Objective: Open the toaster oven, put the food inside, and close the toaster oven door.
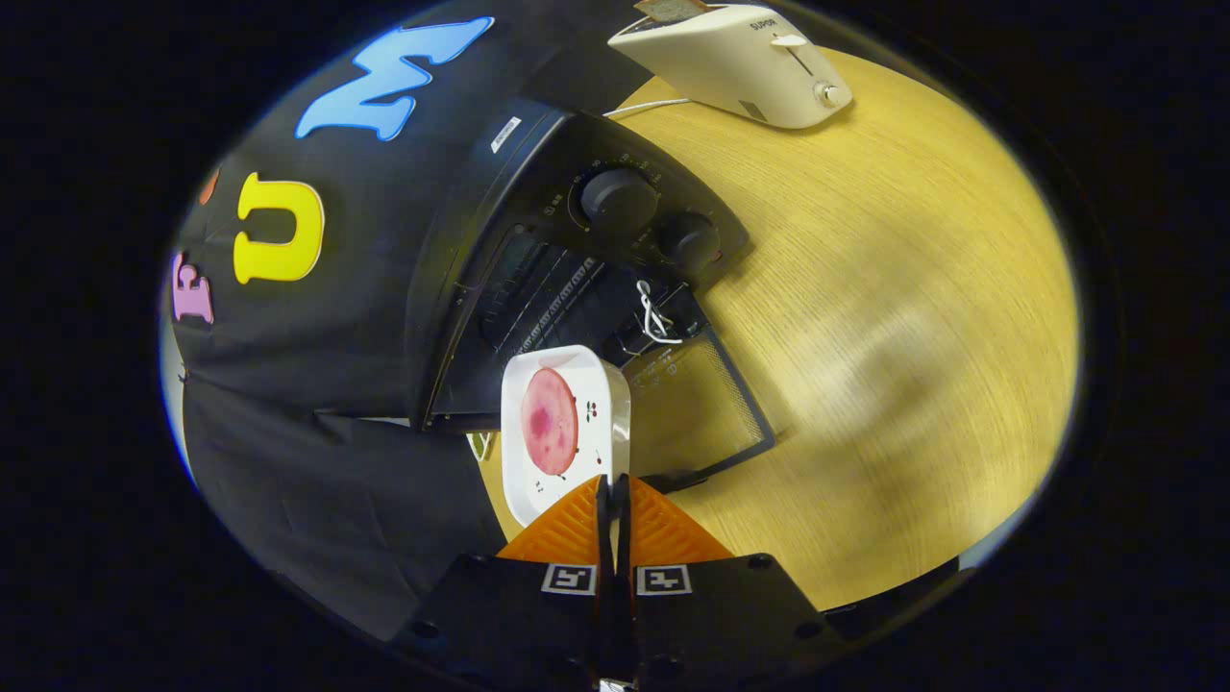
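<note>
The gripper (612,500) has its fingers closed on the near edge of a plate (565,434), and a slice of ham (550,420) lies on this plate. The plate is just before the open toaster oven (538,250), left of its lowered door (697,408). Far behind, to the right, a toaster (735,62) stands on the table (894,317).

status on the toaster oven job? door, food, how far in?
Done: the toaster oven door is down, open on the wooden table. In hand: the tongs are shut on the near rim of the white plate, which carries a pink food slice and sits just ahead of the oven's mouth, tilted. Left: slide the plate onto the rack, let go, close the door.
</note>
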`<action>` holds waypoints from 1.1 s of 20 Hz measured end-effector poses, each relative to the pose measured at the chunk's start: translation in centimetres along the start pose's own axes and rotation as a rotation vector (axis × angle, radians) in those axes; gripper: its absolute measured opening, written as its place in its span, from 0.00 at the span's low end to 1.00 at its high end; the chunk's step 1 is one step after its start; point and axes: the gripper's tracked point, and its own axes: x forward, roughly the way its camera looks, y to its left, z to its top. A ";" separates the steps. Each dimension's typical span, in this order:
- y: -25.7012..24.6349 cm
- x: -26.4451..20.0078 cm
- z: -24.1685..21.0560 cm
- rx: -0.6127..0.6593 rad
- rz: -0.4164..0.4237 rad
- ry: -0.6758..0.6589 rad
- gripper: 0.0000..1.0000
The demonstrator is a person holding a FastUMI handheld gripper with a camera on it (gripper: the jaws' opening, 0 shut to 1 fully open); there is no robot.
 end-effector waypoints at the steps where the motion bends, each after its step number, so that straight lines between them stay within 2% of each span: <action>1: 0.4 0.7 0.5 0.026 0.013 -0.019 0.01; 8: 2.3 5.3 2.5 0.135 0.065 -0.120 0.02; 12: 3.1 6.3 4.0 0.120 0.085 -0.235 0.02; 18: 4.3 8.3 5.1 0.167 0.126 -0.305 0.02; 22: 5.8 8.7 6.5 0.209 0.183 -0.375 0.04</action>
